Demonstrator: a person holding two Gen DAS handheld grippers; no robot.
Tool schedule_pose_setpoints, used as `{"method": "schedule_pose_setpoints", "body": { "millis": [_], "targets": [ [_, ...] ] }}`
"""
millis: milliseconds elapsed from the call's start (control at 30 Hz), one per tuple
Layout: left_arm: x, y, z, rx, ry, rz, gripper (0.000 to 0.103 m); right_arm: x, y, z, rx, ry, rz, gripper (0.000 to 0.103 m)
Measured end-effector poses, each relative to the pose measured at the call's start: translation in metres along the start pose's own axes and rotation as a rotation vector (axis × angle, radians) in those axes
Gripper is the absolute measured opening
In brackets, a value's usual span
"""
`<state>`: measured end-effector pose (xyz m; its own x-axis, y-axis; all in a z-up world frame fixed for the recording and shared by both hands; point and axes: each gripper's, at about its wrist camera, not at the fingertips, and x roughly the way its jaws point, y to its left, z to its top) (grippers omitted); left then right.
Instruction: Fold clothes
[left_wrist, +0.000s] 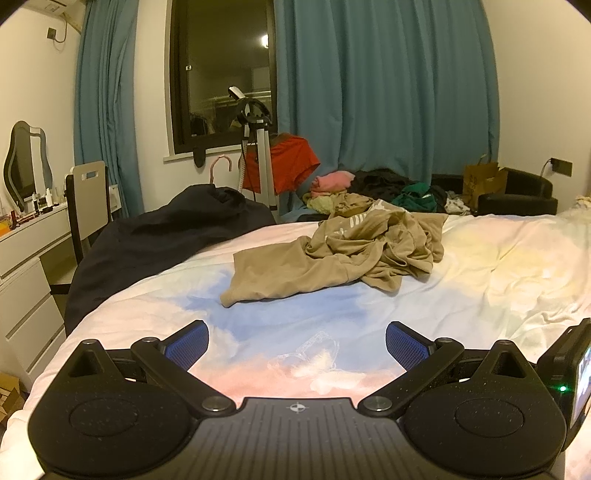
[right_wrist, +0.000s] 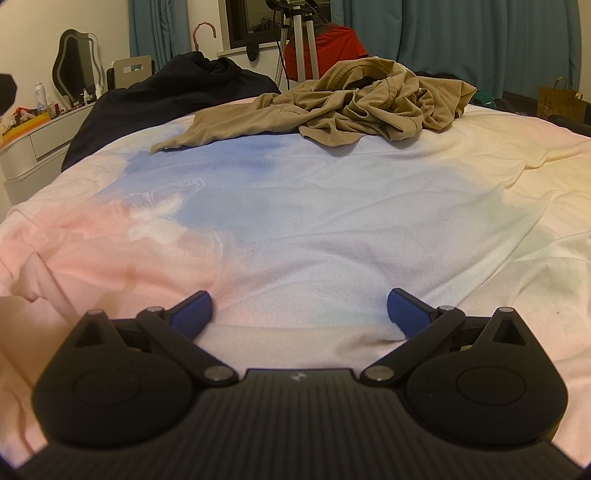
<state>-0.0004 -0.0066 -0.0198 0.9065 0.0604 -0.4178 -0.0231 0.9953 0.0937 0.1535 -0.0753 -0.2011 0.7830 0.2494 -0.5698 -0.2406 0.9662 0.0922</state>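
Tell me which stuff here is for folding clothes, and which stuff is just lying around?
For the job:
- tan garment, crumpled on the bed
- left tool, open, empty
- right tool, open, low over the bedcover

Just lying about:
- dark blanket at the bed's left edge
- clothes heap behind the bed
- tripod
- paper bag
- mirror

Khaki garment bunched at 12 o'clock; its type and inner layers are hidden in the folds. White print on it illegible. Bottles on desk at 9 o'clock too small (labels unreadable). Clothes pile behind partly occluded.
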Motion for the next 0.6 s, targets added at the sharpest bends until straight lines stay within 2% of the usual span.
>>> {"method": "schedule_pose_setpoints", "body": {
  "millis": [600],
  "targets": [
    [-0.003,0.012,0.003,-0.052,0.008,-0.01,0.103,0.001,-0.002,0.0,0.004,0.003,0.004,0.103]
  ]
}}
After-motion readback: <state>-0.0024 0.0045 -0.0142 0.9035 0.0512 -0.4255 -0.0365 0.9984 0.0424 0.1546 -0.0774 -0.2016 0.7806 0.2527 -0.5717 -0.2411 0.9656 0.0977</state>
